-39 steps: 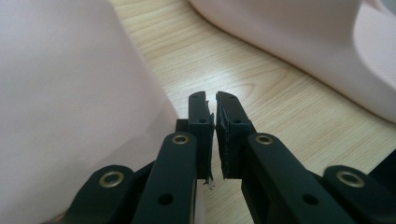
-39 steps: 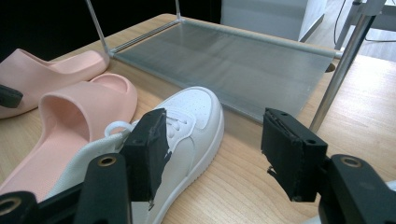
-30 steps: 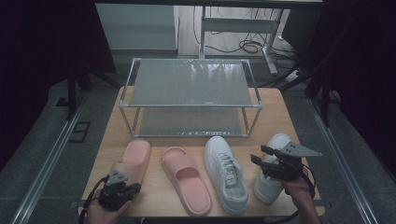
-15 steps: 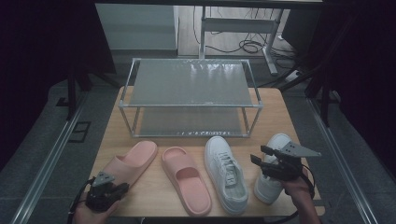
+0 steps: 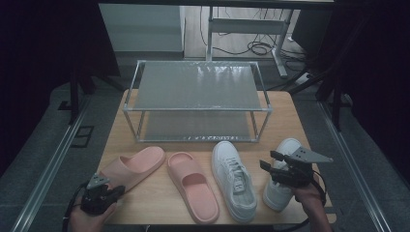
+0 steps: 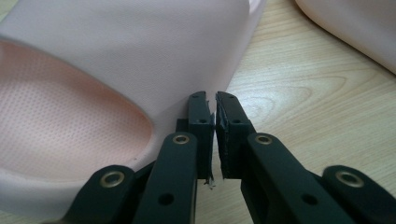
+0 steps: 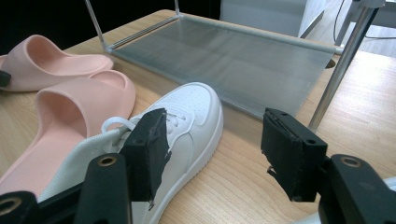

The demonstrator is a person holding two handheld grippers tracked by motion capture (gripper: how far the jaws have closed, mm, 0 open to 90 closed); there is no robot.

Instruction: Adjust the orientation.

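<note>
The left gripper (image 5: 104, 192) had its fingers (image 6: 201, 122) pressed almost together, only a sliver of gap between the pads and nothing in it. Their tips sat right at the edge of the left pink slipper (image 6: 116, 60), which lay on the table (image 6: 303, 93) just ahead of them; actual contact could not be told. The right gripper (image 7: 215, 154) kept its fingers (image 7: 147, 144) spread wide and empty, a white sneaker (image 7: 187, 116) lying behind the left-hand finger.
</note>
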